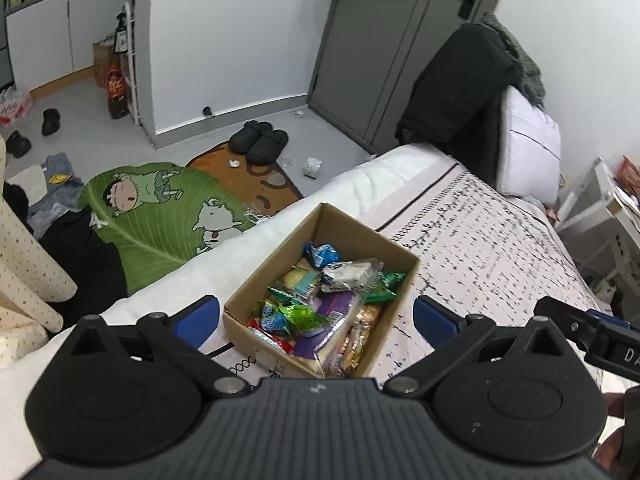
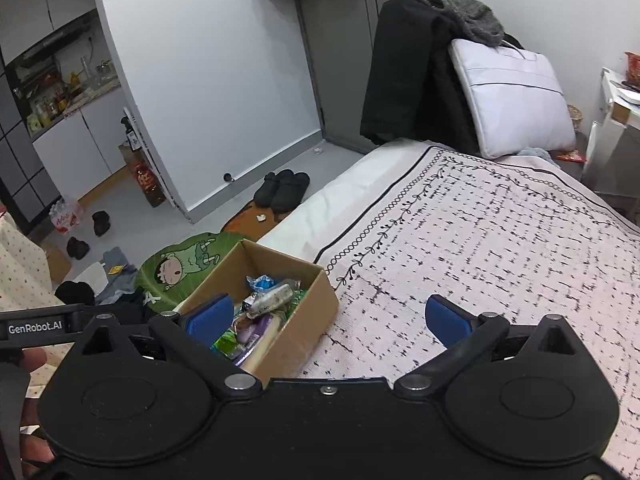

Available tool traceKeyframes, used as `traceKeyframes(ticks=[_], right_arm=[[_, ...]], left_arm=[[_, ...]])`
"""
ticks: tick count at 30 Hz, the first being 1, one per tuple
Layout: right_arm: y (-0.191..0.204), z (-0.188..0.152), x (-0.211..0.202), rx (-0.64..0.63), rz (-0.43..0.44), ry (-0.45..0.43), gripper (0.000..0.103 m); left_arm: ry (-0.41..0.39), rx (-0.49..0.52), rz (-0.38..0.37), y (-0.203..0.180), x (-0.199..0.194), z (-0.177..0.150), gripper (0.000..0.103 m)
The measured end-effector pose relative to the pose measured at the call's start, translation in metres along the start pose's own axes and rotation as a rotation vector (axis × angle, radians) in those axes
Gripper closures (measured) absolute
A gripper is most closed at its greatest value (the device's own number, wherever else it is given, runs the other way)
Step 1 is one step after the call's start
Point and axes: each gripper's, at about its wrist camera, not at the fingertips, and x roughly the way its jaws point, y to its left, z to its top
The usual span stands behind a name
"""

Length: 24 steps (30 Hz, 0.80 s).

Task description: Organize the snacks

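Cardboard box (image 1: 360, 240): on patterned bedspread (image 2: 500, 240), near bed's floor-side edge; open-topped, filled with wrapped snacks (image 1: 320, 304), among them silver packet (image 1: 350, 274) at 12 o'clock of the heap, blue wrapper (image 1: 320, 254) beyond.
Left gripper (image 1: 316, 316): spread wide, empty, poised over box, blue pads either side.
Right gripper (image 2: 328, 318): spread wide, empty, box at its 9 o'clock.
Green cartoon mat (image 1: 160, 216): on floor, 10 o'clock of box.
Black slippers (image 1: 260, 142): beyond mat, 12 o'clock.
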Motion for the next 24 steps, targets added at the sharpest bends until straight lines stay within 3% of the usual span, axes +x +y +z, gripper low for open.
traceKeyframes(ticks=[24], right_arm=[[-0.008, -0.046, -0.112, 0.046, -0.041, -0.104, 0.000]], left_arm=[[-0.106, 0.174, -0.094, -0.032, -0.097, -0.043, 0.001]])
